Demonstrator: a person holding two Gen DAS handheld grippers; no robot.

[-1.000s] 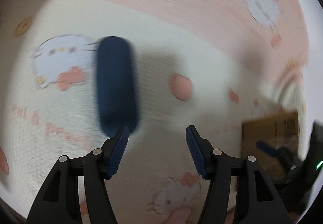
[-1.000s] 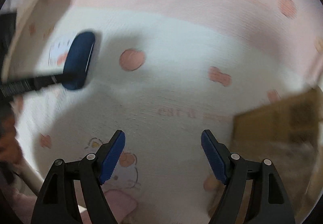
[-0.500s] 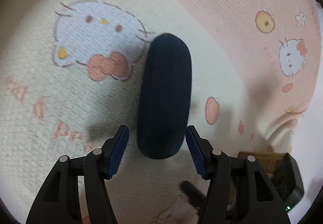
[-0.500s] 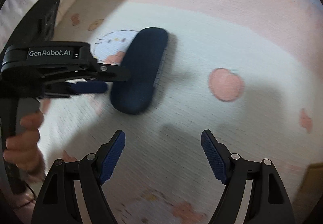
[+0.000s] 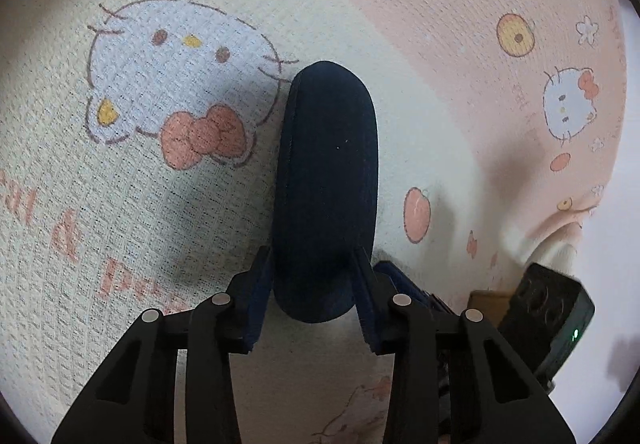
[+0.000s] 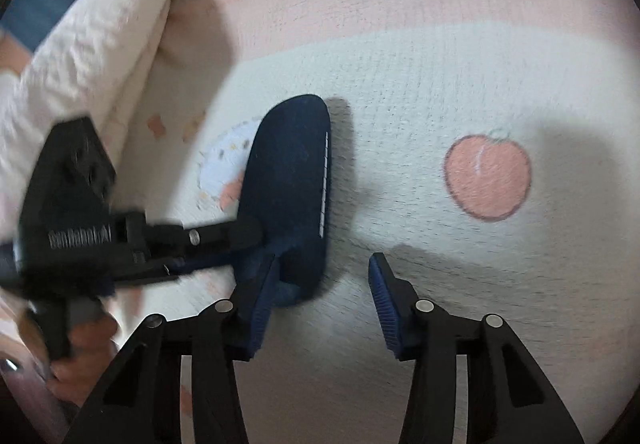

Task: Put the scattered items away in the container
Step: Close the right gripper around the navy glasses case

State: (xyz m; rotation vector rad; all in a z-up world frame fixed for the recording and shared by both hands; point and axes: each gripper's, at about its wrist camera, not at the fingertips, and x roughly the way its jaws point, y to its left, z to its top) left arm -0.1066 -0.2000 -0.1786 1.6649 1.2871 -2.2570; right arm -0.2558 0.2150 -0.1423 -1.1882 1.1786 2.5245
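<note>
A dark navy oval case (image 5: 328, 180) lies on a cream and pink cartoon-print blanket (image 5: 120, 204). My left gripper (image 5: 314, 292) is shut on the near end of the case, one blue pad on each side. In the right wrist view the case (image 6: 288, 180) shows with the left gripper (image 6: 256, 244) clamped on it from the left. My right gripper (image 6: 320, 308) is open and empty, just in front of the case's near end. A corner of a brown cardboard box (image 5: 486, 302) peeks out at the lower right of the left wrist view.
A folded white quilt (image 6: 80, 56) lies at the upper left of the right wrist view. The body of the right gripper (image 5: 548, 320) sits beside the box in the left wrist view. A hand (image 6: 80, 356) holds the left gripper's handle.
My left gripper has moved forward around the case and closed on its near end. My right gripper has moved closer to the case and stays open.
</note>
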